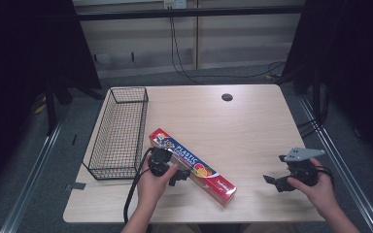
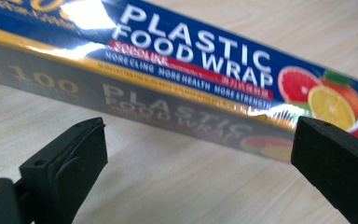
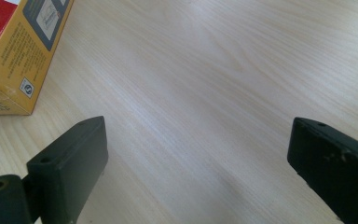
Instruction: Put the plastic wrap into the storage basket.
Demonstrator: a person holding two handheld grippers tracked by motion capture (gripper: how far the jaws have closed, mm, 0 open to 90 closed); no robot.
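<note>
Blue-and-red plastic food wrap box (image 1: 193, 165) lies diagonally mid-bench (image 1: 233, 126), just right of the wire basket (image 1: 119, 131). My left hand-held gripper (image 1: 178, 176) faces its side, jaws apart. Right hand-held gripper (image 1: 272, 182), also apart, sits well clear.

1. In the high view we see the left gripper (image 1: 178, 175) and hand (image 1: 151, 182) covering part of the plastic wrap box (image 1: 209, 175) near its middle.
2. In the left gripper view the box (image 2: 200, 56) runs past both side edges, its ends cut off.
3. In the right gripper view we see just 1 corner of the box (image 3: 16, 56); its small print is unreadable.
</note>
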